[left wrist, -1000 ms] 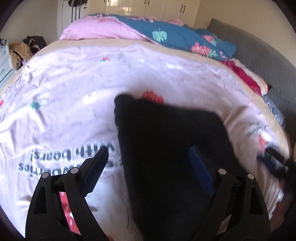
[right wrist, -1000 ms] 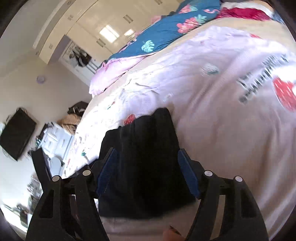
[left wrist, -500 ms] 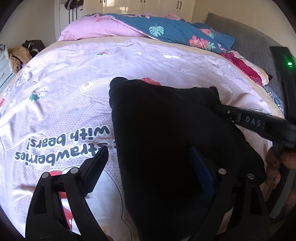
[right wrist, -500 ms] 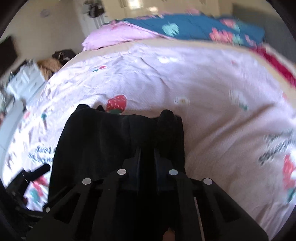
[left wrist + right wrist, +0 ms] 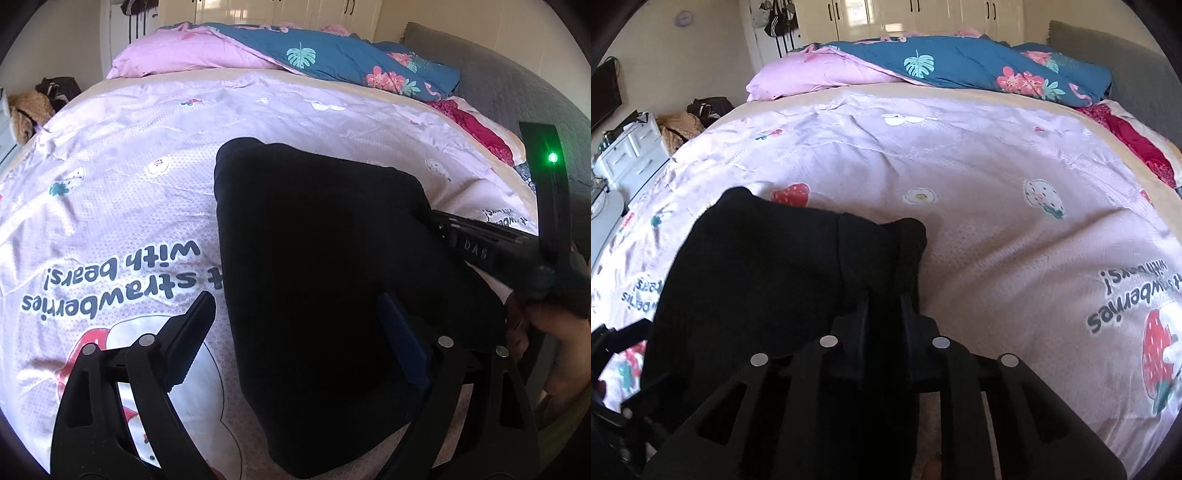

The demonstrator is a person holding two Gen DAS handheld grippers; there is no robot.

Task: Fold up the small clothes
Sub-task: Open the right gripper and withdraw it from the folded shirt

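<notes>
A black garment [image 5: 325, 258] lies folded on the pink strawberry-print bedspread [image 5: 140, 192]. My left gripper [image 5: 295, 317] is open, its jaws wide apart, the left finger over the bedspread and the right one over the garment's near part. My right gripper [image 5: 882, 299] is shut on the garment's right edge [image 5: 908, 254]; it also shows in the left wrist view [image 5: 476, 243], reaching in from the right. The garment fills the lower left of the right wrist view [image 5: 757, 280].
A blue floral quilt [image 5: 343, 62] and a pink pillow [image 5: 177, 59] lie at the far end of the bed. A grey headboard [image 5: 517, 85] runs along the right. A white drawer unit [image 5: 631, 151] and a pile of bags stand left of the bed.
My right gripper has closed on the garment's right edge, having been open a second ago. Both views have steadied; the left gripper stays open over the garment.
</notes>
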